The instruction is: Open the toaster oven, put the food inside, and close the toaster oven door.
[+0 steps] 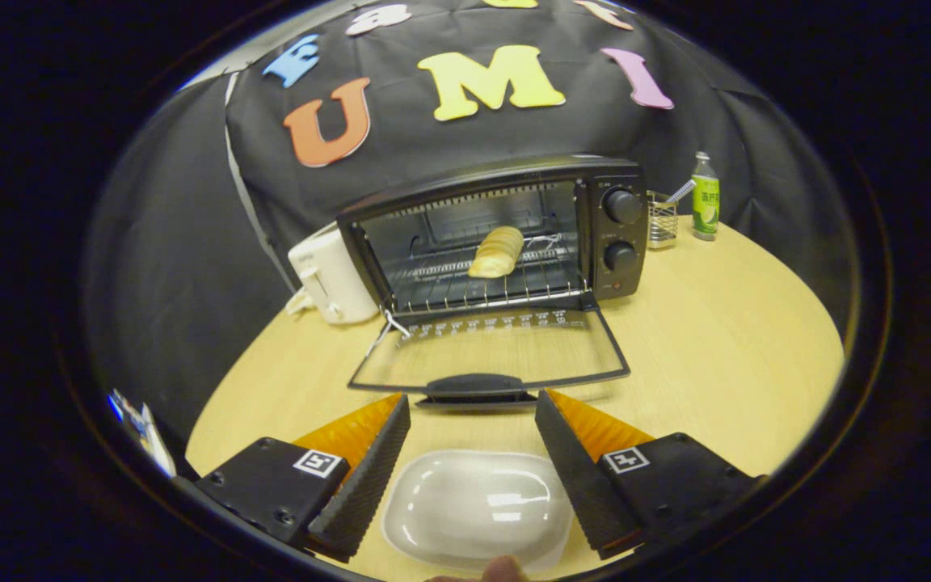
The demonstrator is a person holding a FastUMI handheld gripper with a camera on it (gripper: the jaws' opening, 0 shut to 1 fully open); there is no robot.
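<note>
The gripper (472, 408) hangs above a light wooden table (724, 356) with its two fingers spread wide, holding nothing and touching nothing. Below and between the fingers, nearest of all, lies an empty white oval dish (478, 509) on the table. At the dish's near rim a fingertip (502, 571) of a person just shows.

Just ahead of the fingertips, the toaster oven (506, 238) has its glass door (490, 352) dropped fully open, lying flat toward the gripper, with the dark door handle (473, 386) sitting in the gap between the two fingers, close to their tips but apart from them. Beyond the door, inside the oven, a pale golden bread roll (496, 251) rests on the wire rack (482, 283), a little right of the cavity's middle. Two round knobs (621, 230) stand one above the other on the oven's right panel.

Left of the oven, just beside it, is a white toaster (328, 279). Farther off to the right, past the oven, a small wire basket (662, 218) stands near a green-labelled bottle (705, 198), both near the table's far edge.
</note>
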